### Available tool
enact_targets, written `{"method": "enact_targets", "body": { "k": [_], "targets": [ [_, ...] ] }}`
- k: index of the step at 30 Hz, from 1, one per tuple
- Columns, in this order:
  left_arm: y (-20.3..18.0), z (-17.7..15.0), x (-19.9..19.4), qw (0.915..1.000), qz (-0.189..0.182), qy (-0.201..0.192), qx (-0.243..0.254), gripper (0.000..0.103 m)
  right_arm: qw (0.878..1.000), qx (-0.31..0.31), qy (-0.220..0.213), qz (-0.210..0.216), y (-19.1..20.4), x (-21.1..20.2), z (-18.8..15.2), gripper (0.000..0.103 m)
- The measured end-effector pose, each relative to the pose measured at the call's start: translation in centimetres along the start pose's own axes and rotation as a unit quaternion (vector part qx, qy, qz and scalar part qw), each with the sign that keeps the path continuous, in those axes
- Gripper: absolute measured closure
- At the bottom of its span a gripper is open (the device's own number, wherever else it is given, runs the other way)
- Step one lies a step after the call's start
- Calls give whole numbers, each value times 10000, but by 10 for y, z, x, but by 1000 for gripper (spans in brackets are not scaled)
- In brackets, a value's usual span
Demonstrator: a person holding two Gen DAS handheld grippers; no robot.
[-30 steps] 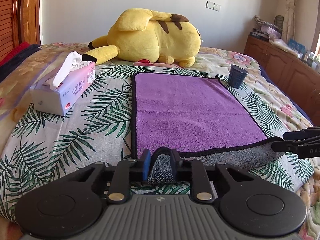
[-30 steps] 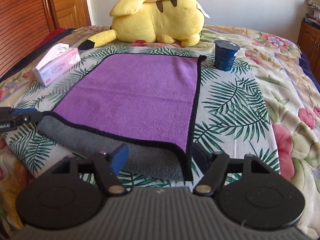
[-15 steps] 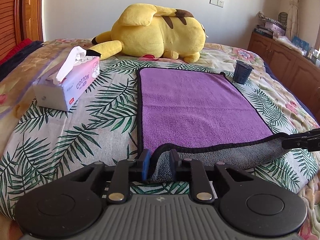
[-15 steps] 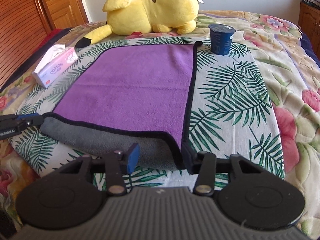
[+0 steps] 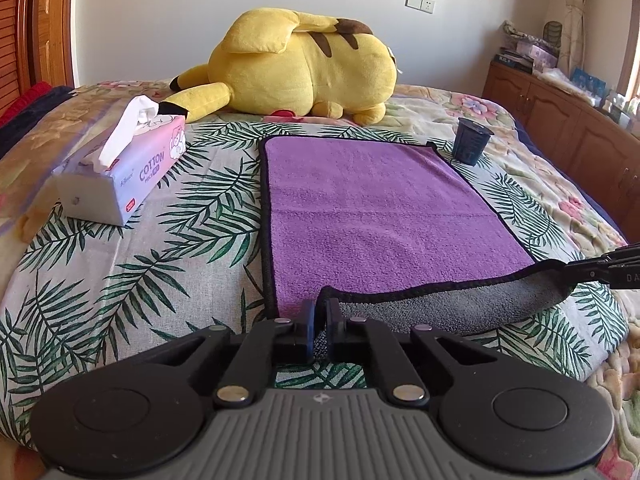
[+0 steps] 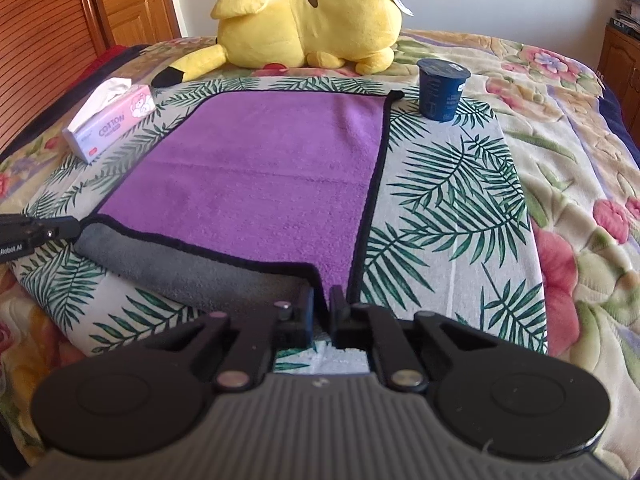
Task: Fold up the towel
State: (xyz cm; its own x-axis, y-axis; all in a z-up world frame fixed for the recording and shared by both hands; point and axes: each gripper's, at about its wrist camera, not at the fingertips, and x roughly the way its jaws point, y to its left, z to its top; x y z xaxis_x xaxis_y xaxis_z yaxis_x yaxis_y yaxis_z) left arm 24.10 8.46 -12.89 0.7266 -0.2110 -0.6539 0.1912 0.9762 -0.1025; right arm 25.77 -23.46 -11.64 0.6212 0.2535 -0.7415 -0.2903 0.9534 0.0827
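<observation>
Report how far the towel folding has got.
Done: the left hand-held gripper and right hand-held gripper are each shut on a near corner of the towel, whose near edge is lifted so its grey underside shows. In hand: carrying that edge forward. Left: laying it on the far edge near the cup.

Left tool (image 5: 319, 322): black linkage arms, blue pad, silver rivets, ribbed grey housing. Right tool (image 6: 321, 312): same build.
</observation>
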Motion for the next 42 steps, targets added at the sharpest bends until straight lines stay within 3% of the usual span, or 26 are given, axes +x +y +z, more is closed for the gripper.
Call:
{"method": "enact_targets", "body": {
  "k": [4, 30, 42],
  "targets": [
    [-1, 1, -2, 10000, -7, -56, 17, 103, 10000, -48, -32, 15, 1, -1, 0, 99],
    [-16, 19, -35, 9959, -247, -809, 313, 103, 9973, -457, -581, 51, 11, -20, 11, 100],
    [-1, 13, -15, 9989, -204, -403, 103, 103, 9967, -634, -501, -30, 13, -13, 10, 100]
  ]
}}
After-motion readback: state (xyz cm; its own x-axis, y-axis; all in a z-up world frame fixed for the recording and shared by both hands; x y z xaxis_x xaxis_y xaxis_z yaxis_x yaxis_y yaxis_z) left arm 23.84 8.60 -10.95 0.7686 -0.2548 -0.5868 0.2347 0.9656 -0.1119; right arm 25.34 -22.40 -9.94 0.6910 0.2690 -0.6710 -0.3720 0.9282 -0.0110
